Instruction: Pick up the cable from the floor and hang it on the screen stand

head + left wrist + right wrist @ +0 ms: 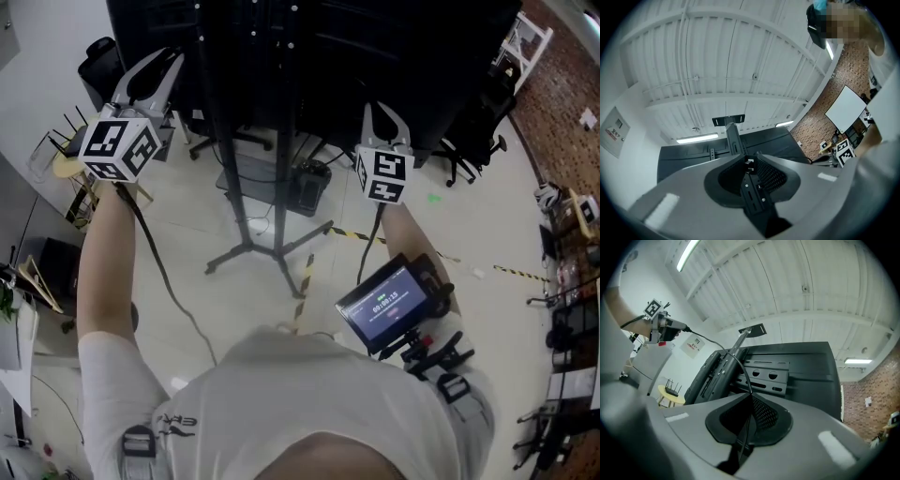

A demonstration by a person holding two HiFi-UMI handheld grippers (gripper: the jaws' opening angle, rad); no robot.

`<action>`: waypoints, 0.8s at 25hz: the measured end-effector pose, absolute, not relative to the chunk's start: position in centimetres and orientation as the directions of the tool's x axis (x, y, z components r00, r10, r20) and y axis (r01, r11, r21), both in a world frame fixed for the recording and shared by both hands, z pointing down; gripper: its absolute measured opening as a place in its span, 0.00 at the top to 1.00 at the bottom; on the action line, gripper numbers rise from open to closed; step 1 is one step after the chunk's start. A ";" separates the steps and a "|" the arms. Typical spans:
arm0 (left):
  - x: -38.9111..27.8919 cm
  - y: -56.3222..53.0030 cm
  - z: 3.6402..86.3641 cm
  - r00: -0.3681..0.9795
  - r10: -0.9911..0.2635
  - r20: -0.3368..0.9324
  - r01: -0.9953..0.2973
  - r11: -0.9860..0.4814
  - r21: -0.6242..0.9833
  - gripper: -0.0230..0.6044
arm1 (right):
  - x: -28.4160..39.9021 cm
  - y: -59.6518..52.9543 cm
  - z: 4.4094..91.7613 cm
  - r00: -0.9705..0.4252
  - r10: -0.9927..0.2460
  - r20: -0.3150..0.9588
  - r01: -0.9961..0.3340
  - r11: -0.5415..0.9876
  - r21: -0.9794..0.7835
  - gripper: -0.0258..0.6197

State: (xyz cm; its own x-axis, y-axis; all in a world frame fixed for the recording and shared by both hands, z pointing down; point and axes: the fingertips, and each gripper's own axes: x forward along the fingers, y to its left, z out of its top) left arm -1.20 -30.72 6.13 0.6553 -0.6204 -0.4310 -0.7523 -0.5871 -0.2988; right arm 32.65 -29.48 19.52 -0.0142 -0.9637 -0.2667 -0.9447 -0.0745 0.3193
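Both grippers are raised in front of the black screen (328, 47) on its wheeled stand (246, 141). My left gripper (155, 70) is shut on the black plug (751, 187) at the cable's end, which sits gripped between its jaws. The thin black cable (733, 363) runs from the left gripper (665, 326) in an arc to my right gripper (751, 397), which is shut on it. In the head view the right gripper (382, 117) is below the screen's lower edge, and the cable span is lost against the dark screen. The stand's pole (732, 136) rises behind the left jaws.
The stand's legs (253, 251) spread on the pale floor, with a black box (307, 186) beside them. Yellow-black tape (305, 277) crosses the floor. A small round yellow table (70, 164) stands at the left and office chairs (469, 141) at the right.
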 end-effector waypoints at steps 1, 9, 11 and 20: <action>-1.4 -30.6 6.1 0.651 -0.622 -0.434 -0.756 -0.582 -0.300 0.84 | 32.6 -29.5 19.0 -0.018 -0.961 -0.277 -0.943 -0.076 0.325 0.93; -3.0 -30.4 4.4 0.598 -0.648 -0.472 -0.800 -0.521 -0.298 0.84 | 31.6 -30.6 13.7 -0.064 -0.929 -0.364 -0.921 -0.085 0.380 0.93; -2.8 -32.6 3.8 0.585 -0.659 -0.472 -0.810 -0.507 -0.295 0.84 | 31.9 -32.9 11.9 -0.073 -0.923 -0.378 -0.915 -0.089 0.394 0.93; -4.3 -37.7 2.9 0.549 -0.662 -0.511 -0.832 -0.495 -0.252 0.84 | 31.0 -36.7 6.2 -0.079 -0.892 -0.444 -0.885 -0.142 0.443 0.93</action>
State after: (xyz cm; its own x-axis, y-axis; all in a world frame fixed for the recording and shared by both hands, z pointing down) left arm -4.34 -37.75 2.89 0.5488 -0.6616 -0.5110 -0.8315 -0.4949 -0.2523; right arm 31.04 -36.66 6.24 -0.0792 -0.8924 -0.4443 -0.8850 -0.1422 0.4434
